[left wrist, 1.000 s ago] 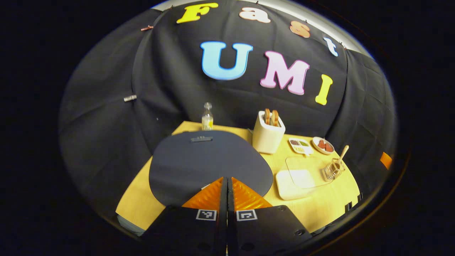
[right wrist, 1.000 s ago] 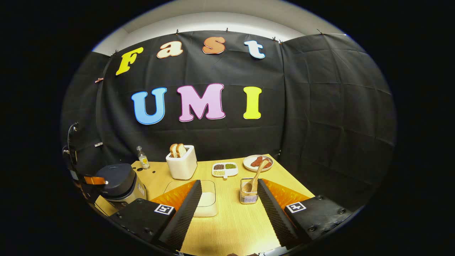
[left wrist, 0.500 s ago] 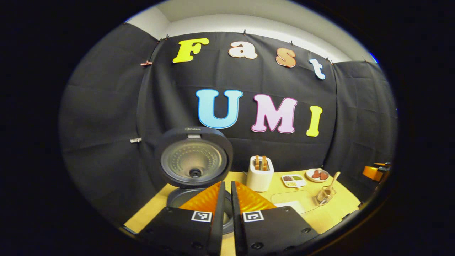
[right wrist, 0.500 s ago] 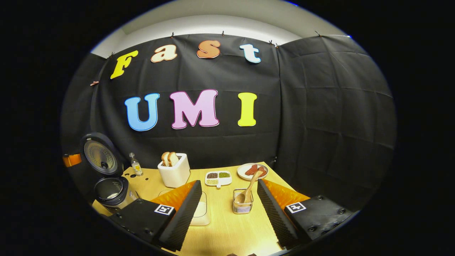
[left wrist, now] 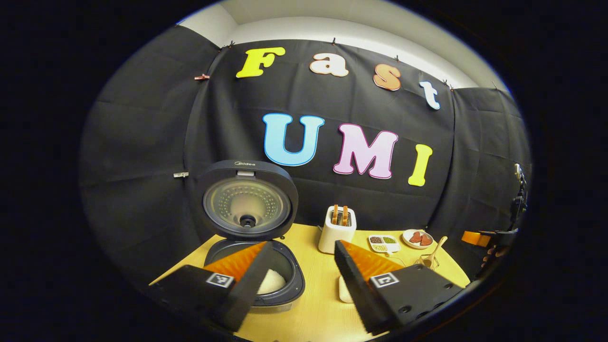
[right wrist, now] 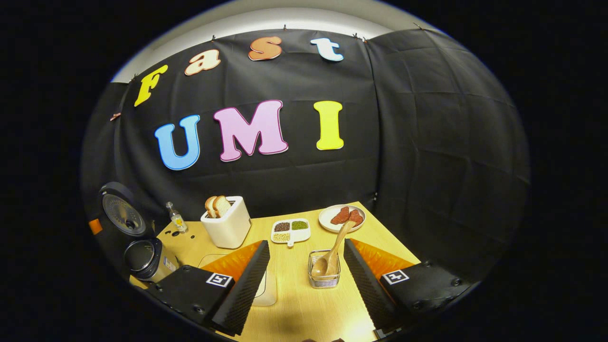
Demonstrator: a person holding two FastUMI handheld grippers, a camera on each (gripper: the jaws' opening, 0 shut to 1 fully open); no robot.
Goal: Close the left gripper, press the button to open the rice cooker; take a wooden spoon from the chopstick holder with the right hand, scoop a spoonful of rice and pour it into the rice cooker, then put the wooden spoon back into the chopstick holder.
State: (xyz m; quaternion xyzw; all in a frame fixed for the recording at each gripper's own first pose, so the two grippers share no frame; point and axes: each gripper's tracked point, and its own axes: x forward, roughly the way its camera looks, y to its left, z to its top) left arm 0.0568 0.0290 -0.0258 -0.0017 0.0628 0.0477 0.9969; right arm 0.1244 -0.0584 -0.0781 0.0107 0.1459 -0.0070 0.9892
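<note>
The dark rice cooker (left wrist: 280, 289) stands open, its lid (left wrist: 247, 202) upright, and some white rice (left wrist: 271, 281) lies in the pot. My left gripper (left wrist: 303, 244) hangs open in front of the pot, holding nothing. In the right gripper view the cooker (right wrist: 142, 259) sits at the far left. My right gripper (right wrist: 306, 243) is open, with the wire chopstick holder (right wrist: 324, 274) between and just beyond its fingertips. The wooden spoon (right wrist: 336, 249) stands in the holder and leans right. A shallow white rice dish (right wrist: 266, 289) under a clear cover lies behind my right gripper's left finger.
On the wooden table (right wrist: 304, 308) are a white toaster (right wrist: 227, 223) with bread, a small bottle (right wrist: 176, 222), a divided dish of grains (right wrist: 290, 230) and a plate of red food (right wrist: 342, 217). The black cloth wall closes in the back and right.
The cooker lid has sprung from closed to upright. My left gripper has drawn back from it and gone from shut to open. The right gripper has edged toward the holder.
</note>
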